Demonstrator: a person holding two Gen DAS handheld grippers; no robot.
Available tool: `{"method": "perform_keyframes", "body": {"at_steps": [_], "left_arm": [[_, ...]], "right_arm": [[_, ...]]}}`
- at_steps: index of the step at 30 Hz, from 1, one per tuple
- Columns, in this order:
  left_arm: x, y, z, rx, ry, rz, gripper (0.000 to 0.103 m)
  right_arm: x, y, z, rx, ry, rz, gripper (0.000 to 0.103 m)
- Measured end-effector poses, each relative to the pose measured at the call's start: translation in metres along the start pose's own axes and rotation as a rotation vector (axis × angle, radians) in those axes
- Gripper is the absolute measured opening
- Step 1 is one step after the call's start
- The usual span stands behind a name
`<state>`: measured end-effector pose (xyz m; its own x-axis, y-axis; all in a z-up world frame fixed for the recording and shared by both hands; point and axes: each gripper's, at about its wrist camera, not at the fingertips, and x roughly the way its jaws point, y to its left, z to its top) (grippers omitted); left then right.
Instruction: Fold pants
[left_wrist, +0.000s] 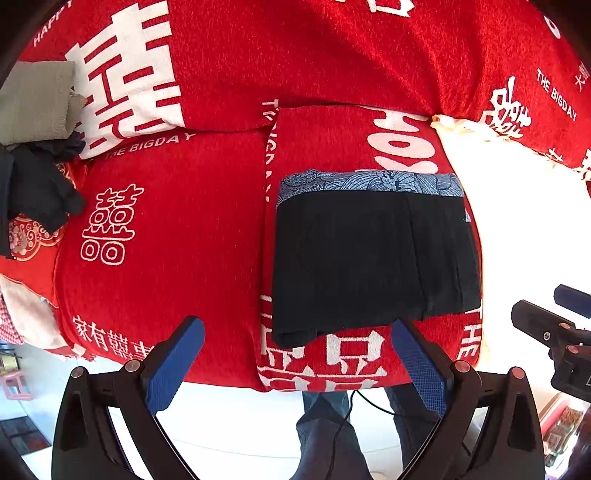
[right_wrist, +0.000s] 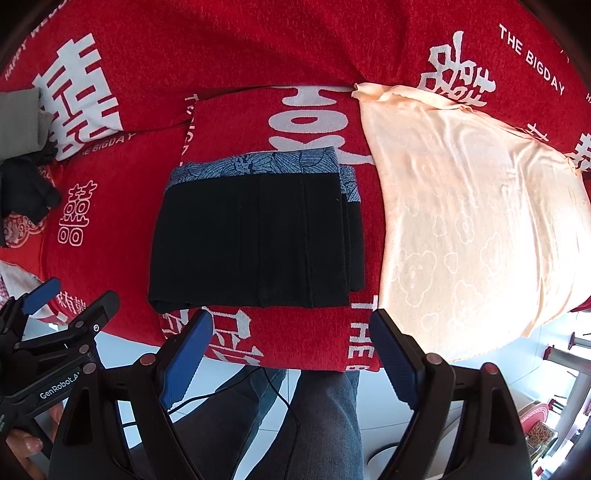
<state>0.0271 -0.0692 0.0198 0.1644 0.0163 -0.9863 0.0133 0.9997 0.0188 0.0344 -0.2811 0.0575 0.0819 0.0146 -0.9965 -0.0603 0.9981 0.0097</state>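
So the pants (right_wrist: 255, 240) are sitting folded into a chunky black rectangle with the blue patterned waistband at the far end, on the red cover (right_wrist: 258, 48), just left of the peach towel (right_wrist: 480, 206). From where I'm driving, the bundle lies straight ahead of my right gripper (right_wrist: 291, 354), long axis running left-right, near edge just past the fingertips. The left gripper (left_wrist: 295, 362) is offset to the left, only its right finger lines up with the bundle's near edge. Both are spread wide and holding nothing, hovering off the front edge, tilted down. Looks pretty much done to me, honestly; the right one's closer for any final tidy.
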Motion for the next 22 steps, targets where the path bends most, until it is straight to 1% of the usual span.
{"method": "perform_keyframes", "body": {"at_steps": [16,22], "left_arm": [[0.0028,0.0024,0.0024,-0.019,0.003,-0.008,0.101],[0.0002,0.0005,0.0025,-0.016,-0.011,-0.014,0.101]], "right_arm": [[0.0047,0.0022,-0.0012,0.003,0.005,-0.003,0.089],[0.0060,0.0022,-0.0022,0.006,0.006,-0.002,0.089]]}}
